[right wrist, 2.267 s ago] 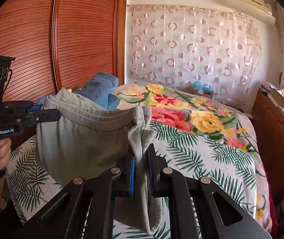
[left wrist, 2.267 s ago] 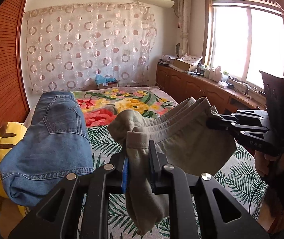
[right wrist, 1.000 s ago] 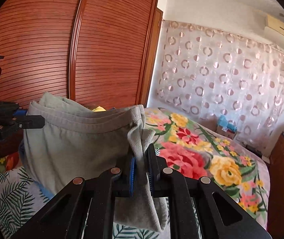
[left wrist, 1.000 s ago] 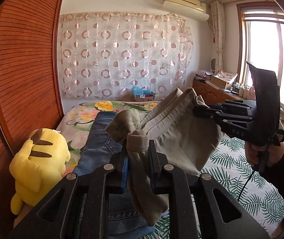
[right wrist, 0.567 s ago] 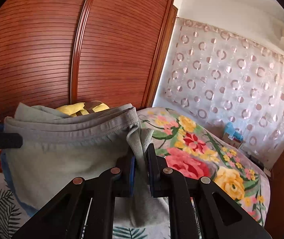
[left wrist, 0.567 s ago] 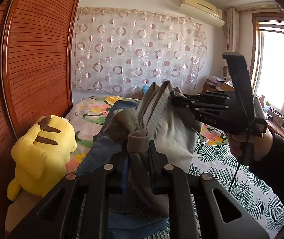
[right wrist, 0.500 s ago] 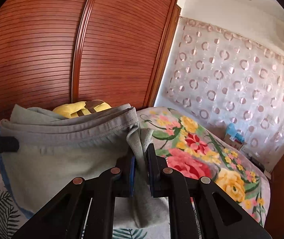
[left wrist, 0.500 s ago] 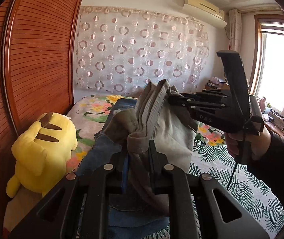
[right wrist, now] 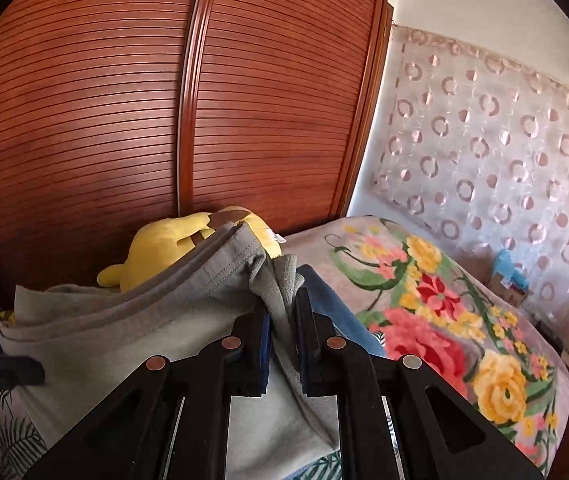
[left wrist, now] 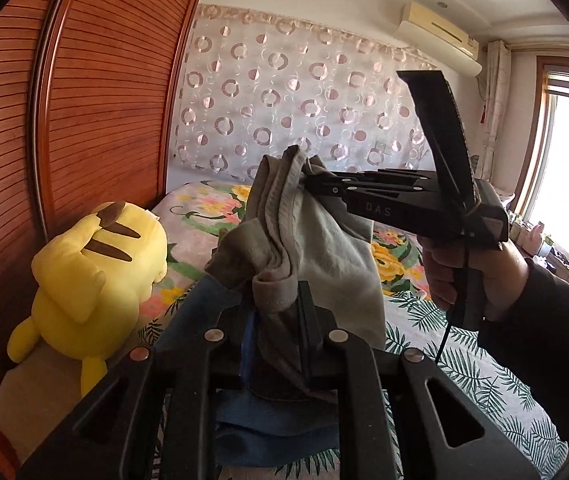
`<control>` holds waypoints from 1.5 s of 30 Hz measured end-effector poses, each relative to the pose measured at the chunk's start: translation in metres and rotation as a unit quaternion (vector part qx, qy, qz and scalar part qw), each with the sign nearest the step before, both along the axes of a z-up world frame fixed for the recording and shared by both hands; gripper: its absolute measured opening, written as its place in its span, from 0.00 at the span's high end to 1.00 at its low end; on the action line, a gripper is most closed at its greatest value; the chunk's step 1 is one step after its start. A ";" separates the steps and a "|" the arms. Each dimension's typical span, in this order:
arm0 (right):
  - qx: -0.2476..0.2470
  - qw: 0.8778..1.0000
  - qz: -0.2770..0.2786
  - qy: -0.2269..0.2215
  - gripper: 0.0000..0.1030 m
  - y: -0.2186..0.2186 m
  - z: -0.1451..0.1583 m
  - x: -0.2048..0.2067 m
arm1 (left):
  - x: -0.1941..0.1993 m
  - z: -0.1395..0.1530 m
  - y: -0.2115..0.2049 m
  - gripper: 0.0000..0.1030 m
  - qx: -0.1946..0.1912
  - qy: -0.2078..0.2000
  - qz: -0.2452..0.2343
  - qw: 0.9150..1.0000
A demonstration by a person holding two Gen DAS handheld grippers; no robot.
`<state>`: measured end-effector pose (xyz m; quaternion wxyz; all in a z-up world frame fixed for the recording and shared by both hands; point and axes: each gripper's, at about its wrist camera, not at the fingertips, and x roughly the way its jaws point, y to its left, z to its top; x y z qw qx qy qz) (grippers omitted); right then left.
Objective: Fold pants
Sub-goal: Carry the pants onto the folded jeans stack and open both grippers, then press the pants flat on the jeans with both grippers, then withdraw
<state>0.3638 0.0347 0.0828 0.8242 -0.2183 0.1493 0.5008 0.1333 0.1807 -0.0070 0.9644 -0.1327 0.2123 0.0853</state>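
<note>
hanging bunched between both tools, the grey-green pants point(left wrist: 324, 248) are folded thick, waistband seams stacked in ridges, held above blue jeans point(left wrist: 268, 436) on the bed point(right wrist: 424, 288). left gripper point(left wrist: 276, 320) is pinched nearly closed on one corner; right gripper point(right wrist: 282, 320) is clamped on the other. from the left: slatted wooden wardrobe point(right wrist: 124, 120), yellow plush toy point(left wrist: 96, 272), floral bedspread, circle-patterned curtain point(left wrist: 292, 92), air conditioner point(left wrist: 436, 36), bright window point(left wrist: 568, 176).

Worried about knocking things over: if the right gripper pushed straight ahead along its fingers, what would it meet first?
Probably the blue jeans just past the right gripper, which clamps the grey pants; depth is uncertain.
</note>
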 end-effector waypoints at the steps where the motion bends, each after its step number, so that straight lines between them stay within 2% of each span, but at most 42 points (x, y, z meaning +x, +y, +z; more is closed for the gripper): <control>1: -0.001 1.000 0.000 0.000 0.89 0.002 -0.003 -0.001 | 0.001 -0.001 0.001 0.83 -0.001 0.003 0.002 1.000; 7: -0.015 1.000 0.008 0.001 0.89 0.005 -0.007 -0.003 | 0.002 -0.003 0.003 0.83 -0.001 0.008 0.010 1.000; 11: -0.013 1.000 0.004 0.000 0.89 0.005 -0.003 -0.002 | 0.001 0.004 0.000 0.83 0.018 0.002 0.012 1.000; 13: -0.013 1.000 -0.002 0.003 0.81 0.005 -0.003 0.000 | 0.002 0.003 0.002 0.83 0.019 0.005 0.011 1.000; 15: -0.011 1.000 -0.007 0.004 0.76 0.007 -0.004 0.000 | 0.002 0.001 0.003 0.83 0.021 0.010 0.016 1.000; 17: -0.010 1.000 -0.009 0.007 0.64 0.007 -0.004 0.000 | 0.003 -0.003 0.005 0.83 0.019 0.017 0.020 0.999; 18: -0.009 1.000 -0.009 0.008 0.62 0.006 -0.003 0.000 | 0.003 -0.006 0.006 0.83 0.018 0.021 0.021 0.999; 21: -0.002 0.999 0.011 0.032 0.61 0.003 -0.004 0.000 | 0.004 -0.013 0.008 0.83 0.016 0.033 0.027 0.999; 24: -0.025 0.998 0.030 0.054 0.61 0.008 -0.012 0.001 | 0.004 -0.019 0.012 0.83 0.009 0.043 0.033 0.998; 27: -0.045 0.997 0.017 0.055 0.61 0.014 -0.023 0.006 | 0.005 -0.025 0.014 0.83 0.005 0.052 0.037 0.998; 31: -0.041 0.998 -0.009 0.055 0.61 0.019 -0.026 0.019 | 0.006 -0.027 0.016 0.82 -0.001 0.054 0.034 0.998; 34: -0.042 0.997 -0.008 0.059 0.61 0.024 -0.029 0.019 | 0.003 -0.023 0.015 0.74 0.006 0.052 0.034 0.998; 36: -0.039 0.998 -0.009 0.057 0.61 0.021 -0.027 0.017 | 0.002 -0.022 0.015 0.61 0.014 0.053 0.041 0.998; 38: -0.032 0.997 -0.010 0.064 0.61 0.019 -0.026 0.018 | -0.002 -0.020 0.016 0.53 0.019 0.048 0.044 0.998; 40: -0.027 0.997 -0.011 0.066 0.61 0.018 -0.027 0.018 | -0.003 -0.019 0.017 0.50 0.028 0.052 0.047 0.997; 41: -0.026 0.997 -0.012 0.066 0.61 0.018 -0.026 0.016 | -0.003 -0.019 0.018 0.39 0.030 0.054 0.049 0.997; 42: -0.024 0.997 -0.012 0.066 0.61 0.017 -0.027 0.016 | -0.004 -0.018 0.020 0.22 0.030 0.051 0.051 0.997; 44: -0.020 0.998 -0.009 0.067 0.61 0.013 -0.027 0.013 | -0.008 -0.017 0.022 0.15 0.029 0.043 0.051 0.997; 45: -0.019 0.997 -0.006 0.069 0.61 0.011 -0.028 0.011 | -0.007 -0.017 0.023 0.15 0.034 0.047 0.057 0.997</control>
